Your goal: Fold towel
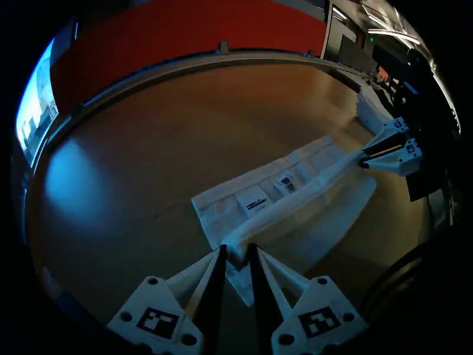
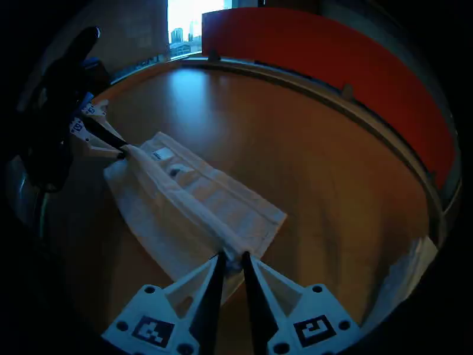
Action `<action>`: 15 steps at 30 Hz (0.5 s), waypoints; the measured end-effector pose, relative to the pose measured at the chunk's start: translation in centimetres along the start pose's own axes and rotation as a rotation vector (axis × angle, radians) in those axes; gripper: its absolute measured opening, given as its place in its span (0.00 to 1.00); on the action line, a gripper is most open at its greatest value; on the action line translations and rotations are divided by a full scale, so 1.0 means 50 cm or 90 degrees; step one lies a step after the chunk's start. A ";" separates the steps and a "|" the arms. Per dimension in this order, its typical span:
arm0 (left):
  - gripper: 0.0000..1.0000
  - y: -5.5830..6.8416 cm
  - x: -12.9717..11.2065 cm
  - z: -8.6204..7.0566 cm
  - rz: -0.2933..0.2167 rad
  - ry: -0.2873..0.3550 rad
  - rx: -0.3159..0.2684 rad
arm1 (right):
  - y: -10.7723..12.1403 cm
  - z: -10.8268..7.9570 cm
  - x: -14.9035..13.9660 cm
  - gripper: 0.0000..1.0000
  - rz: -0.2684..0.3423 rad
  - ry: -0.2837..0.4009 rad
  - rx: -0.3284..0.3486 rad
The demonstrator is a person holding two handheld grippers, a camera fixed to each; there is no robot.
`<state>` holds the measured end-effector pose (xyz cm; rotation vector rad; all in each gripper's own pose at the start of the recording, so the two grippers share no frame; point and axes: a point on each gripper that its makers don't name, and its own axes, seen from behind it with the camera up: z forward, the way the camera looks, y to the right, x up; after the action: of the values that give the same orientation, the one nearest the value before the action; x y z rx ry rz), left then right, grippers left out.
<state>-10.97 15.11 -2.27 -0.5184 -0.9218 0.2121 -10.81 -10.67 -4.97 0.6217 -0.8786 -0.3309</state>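
A white towel [image 1: 278,204] lies partly folded on the wooden table [image 1: 177,130], with two labels showing on its upper layer. My left gripper [image 1: 237,255] is shut on one end of the towel's raised fold. At the far end of that fold, my right gripper [image 1: 365,158] pinches the towel too. From the right gripper view, the towel [image 2: 189,204] stretches away from my right gripper [image 2: 232,260], which is shut on its near end. The left gripper [image 2: 122,149] holds the far end, with a dark hand behind it.
A red panel [image 1: 177,29] stands behind the table's far edge. A window [image 2: 183,23] shows beyond the table. More white cloth [image 2: 408,266] lies at the table's right edge in the right gripper view. Bare wood surrounds the towel.
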 end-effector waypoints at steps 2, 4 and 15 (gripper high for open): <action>0.31 -0.004 0.005 0.002 0.004 0.003 0.003 | 0.007 0.003 0.004 0.26 0.002 0.002 -0.006; 0.33 -0.010 0.011 0.004 0.010 0.006 0.009 | 0.015 0.006 0.007 0.29 0.002 0.002 -0.012; 0.40 -0.045 0.038 0.012 0.033 0.018 0.042 | 0.057 0.017 0.025 0.44 -0.004 0.006 -0.047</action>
<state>-10.42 14.13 0.48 -0.4837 -0.8711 0.2800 -10.66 -9.40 -2.00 0.5568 -0.8511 -0.3643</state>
